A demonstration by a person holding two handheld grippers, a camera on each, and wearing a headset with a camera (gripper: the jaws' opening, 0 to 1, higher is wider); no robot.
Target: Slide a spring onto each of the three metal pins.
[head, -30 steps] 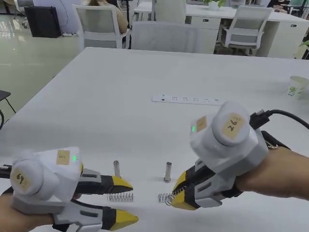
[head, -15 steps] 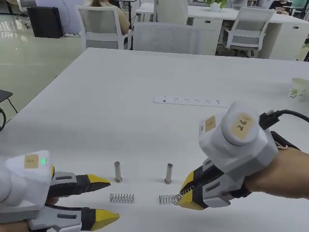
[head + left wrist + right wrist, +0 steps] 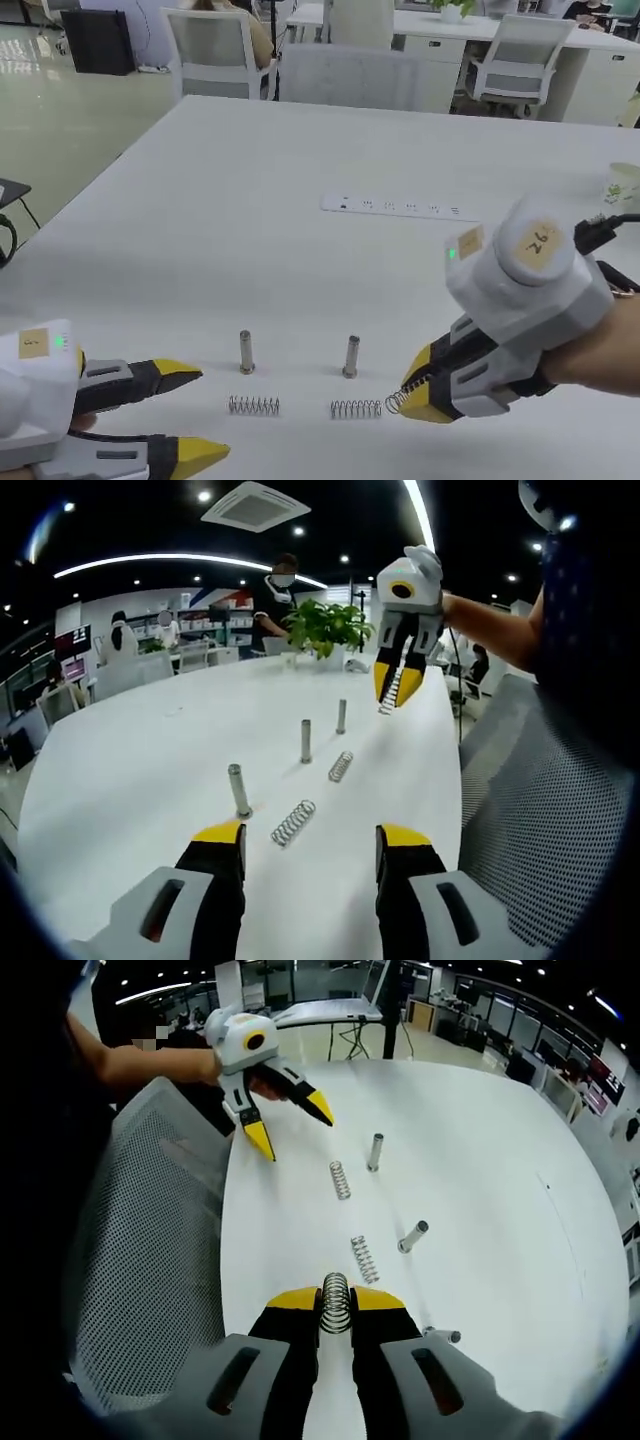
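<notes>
Two upright metal pins (image 3: 246,352) (image 3: 351,356) stand on the white table (image 3: 300,250). Two loose springs (image 3: 253,405) (image 3: 357,408) lie just in front of them. My right gripper (image 3: 425,395) hovers to their right, shut on a third spring (image 3: 336,1303) that sticks out between its yellow tips. The right gripper view has three pins (image 3: 375,1152) (image 3: 412,1237) (image 3: 445,1336) in a row. My left gripper (image 3: 200,415) is open at the bottom left, with nothing in it, a short way from the nearest spring (image 3: 293,822).
A white power strip (image 3: 395,208) lies mid-table. A paper cup (image 3: 625,185) stands at the right edge. Grey office chairs (image 3: 345,75) line the far side, and a mesh chair (image 3: 150,1250) sits at the near edge. A potted plant (image 3: 325,630) stands at the table's end.
My right gripper has moved to the right and a little up, carrying its spring. My left gripper has drawn back toward the bottom left, away from the pins.
</notes>
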